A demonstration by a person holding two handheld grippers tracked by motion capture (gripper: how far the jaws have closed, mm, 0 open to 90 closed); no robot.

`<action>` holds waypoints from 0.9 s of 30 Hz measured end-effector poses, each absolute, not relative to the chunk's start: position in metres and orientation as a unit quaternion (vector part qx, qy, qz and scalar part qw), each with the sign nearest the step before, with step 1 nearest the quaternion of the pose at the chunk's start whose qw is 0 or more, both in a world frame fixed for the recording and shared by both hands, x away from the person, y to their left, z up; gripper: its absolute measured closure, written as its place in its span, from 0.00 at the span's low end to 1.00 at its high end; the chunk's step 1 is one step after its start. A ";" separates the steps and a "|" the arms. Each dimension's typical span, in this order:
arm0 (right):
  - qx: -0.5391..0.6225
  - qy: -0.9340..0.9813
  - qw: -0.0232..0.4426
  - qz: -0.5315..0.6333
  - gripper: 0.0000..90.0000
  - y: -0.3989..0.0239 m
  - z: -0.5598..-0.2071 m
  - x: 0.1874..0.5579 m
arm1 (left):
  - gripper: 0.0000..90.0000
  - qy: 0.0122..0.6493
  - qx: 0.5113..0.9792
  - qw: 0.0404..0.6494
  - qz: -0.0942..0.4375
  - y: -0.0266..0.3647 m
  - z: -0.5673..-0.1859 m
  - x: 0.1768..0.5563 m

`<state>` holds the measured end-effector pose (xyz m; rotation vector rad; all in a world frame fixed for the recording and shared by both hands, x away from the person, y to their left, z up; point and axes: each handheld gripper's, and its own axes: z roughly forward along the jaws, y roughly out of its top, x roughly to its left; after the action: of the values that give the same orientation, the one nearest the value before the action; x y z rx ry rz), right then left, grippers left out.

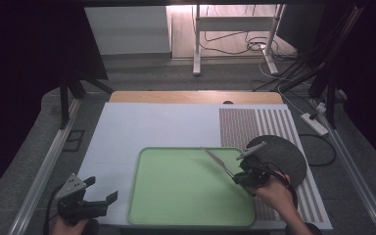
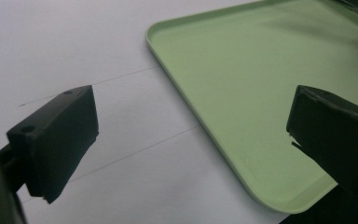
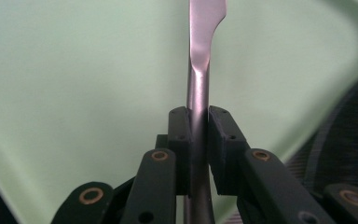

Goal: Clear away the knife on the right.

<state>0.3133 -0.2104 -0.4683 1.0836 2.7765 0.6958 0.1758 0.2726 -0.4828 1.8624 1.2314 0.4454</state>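
Right gripper (image 3: 198, 140) clamps knife (image 3: 200, 56) above green tray (image 1: 176, 196); lower flat, release gently. Left gripper (image 1: 90, 196) wide, idle.

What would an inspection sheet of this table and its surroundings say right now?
Surface: pale sheet on the table, striped mat at its right.
Job's things: green tray, bare inside; metal knife held above it; dark round mat.
Clutter: nothing seen.
Grippers: left gripper open, beside the tray; right gripper shut on the knife.
Cables: loose cables on the floor, power strip.
Surroundings: white stand legs, dark room.
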 end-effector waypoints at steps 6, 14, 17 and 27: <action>0.347 0.912 0.030 0.217 0.89 -0.198 -0.475 0.296 | 0.03 0.490 0.743 0.419 0.178 0.272 -0.483 0.176; 0.333 0.925 0.020 0.182 0.88 -0.186 -0.494 0.288 | 0.03 0.488 0.745 0.418 0.178 0.272 -0.483 0.176; 0.324 0.927 0.012 0.189 0.81 -0.187 -0.492 0.289 | 0.03 0.489 0.744 0.418 0.178 0.272 -0.483 0.176; 0.239 0.945 0.022 0.220 1.00 -0.147 -0.479 0.304 | 0.03 0.489 0.746 0.416 0.178 0.272 -0.483 0.177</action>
<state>0.3041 -0.1475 -0.4786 0.7415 2.9290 0.6820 0.1771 0.2715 -0.4830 1.8728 1.2278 0.4481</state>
